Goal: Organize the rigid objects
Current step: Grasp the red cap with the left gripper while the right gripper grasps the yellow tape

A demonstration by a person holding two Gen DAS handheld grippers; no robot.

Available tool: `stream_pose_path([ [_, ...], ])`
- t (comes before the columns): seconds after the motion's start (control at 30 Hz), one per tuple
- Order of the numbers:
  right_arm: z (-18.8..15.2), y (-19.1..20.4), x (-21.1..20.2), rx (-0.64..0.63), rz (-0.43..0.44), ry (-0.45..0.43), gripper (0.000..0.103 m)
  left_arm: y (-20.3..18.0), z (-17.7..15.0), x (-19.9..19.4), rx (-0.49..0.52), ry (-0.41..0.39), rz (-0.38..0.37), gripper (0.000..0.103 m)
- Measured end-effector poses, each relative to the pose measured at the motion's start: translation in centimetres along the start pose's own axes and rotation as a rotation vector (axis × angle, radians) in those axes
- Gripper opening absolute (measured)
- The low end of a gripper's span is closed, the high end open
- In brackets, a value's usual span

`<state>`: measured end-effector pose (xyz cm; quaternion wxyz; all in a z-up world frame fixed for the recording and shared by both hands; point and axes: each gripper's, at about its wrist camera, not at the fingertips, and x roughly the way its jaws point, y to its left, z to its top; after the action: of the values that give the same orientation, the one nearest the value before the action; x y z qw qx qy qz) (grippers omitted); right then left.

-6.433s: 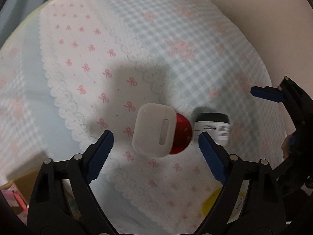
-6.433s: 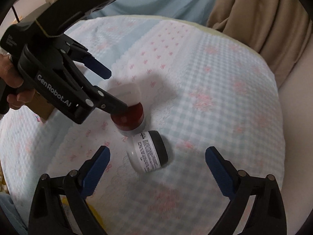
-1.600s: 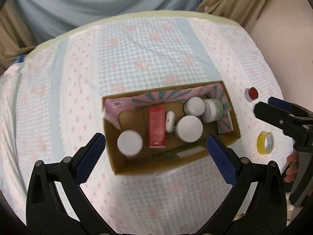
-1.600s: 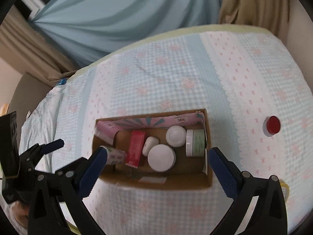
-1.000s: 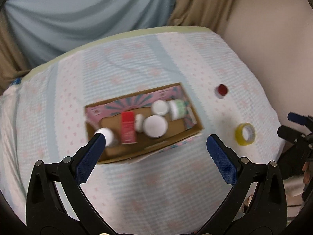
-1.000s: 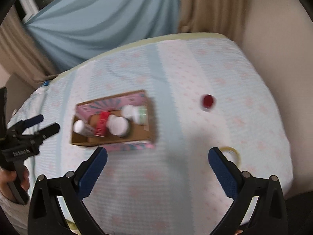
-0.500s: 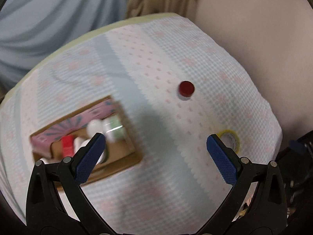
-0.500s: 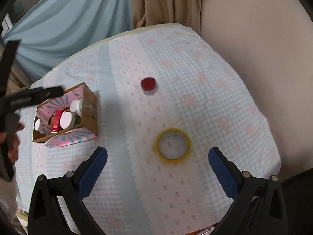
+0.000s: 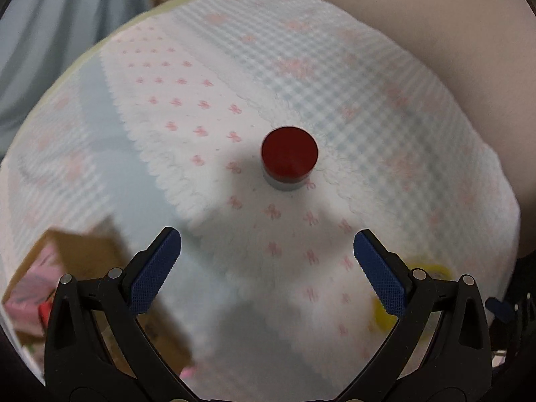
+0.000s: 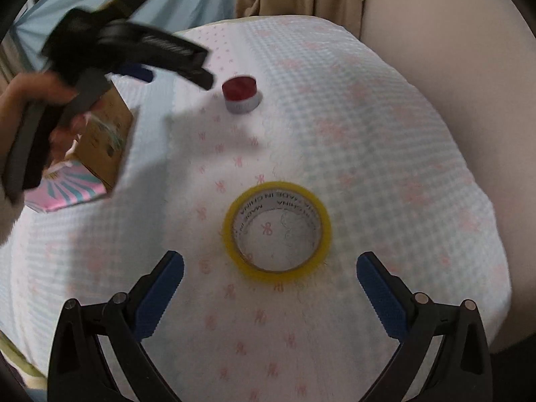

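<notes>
Left hand-held gripper (image 9: pixel 267 261) has its jaws spread wide, nothing between the blue pads (image 9: pixel 152 271), hovering above the cloth-covered worktop (image 9: pixel 385 107). Landmark: the red-lidded jar (image 9: pixel 289 156), upright on the cloth, ahead of the left gripper and centred on the gap between its fingers, clear of both pads. In the right wrist view the same jar (image 10: pixel 240 94) sits far from the camera, past the tape. Right hand-held gripper (image 10: pixel 270 281) is also wide apart and empty. The yellow tape roll (image 10: pixel 278 226) lies flat on the cloth, nearer the camera than the jar, just ahead of the right gripper's pads (image 10: pixel 157 296) and not touching them; print inside the core reads "MADE IN CHINA". In the left wrist view the tape (image 9: pixel 432 269) shows only as a blurred yellow patch, right of and nearer than the jar, partly behind the right finger. The cardboard box (image 10: pixel 104 134) sits left of the jar, well apart from it; pink striped flap visible, contents too blurred to identify. In the right wrist view the left gripper body, held in a hand (image 10: pixel 40 90), is motion-blurred above the box, its tip just left of the jar.
</notes>
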<state>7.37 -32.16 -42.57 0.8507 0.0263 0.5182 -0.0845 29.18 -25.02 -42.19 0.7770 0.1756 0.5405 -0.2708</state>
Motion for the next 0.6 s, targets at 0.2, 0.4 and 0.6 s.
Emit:
stream_pose_path([
  [0.2, -1.8, -0.8, 4.2, -0.025, -0.025, -0.078, 0.103, -0.7, 0.8, 6.2, 0.042, -0.014, -0.006, 0.103],
  [0.4, -1.6, -1.0, 6.0, -0.051, 0.003, -0.126, 0.103, -1.3, 2.6, 8.3, 0.069, -0.055, 0.012, 0.098],
  [0.6, -0.8, -0.9, 6.7, -0.041, 0.029, -0.123, 0.098, -1.8, 3.9, 9.3, 0.067, -0.062, 0.003, 0.076],
])
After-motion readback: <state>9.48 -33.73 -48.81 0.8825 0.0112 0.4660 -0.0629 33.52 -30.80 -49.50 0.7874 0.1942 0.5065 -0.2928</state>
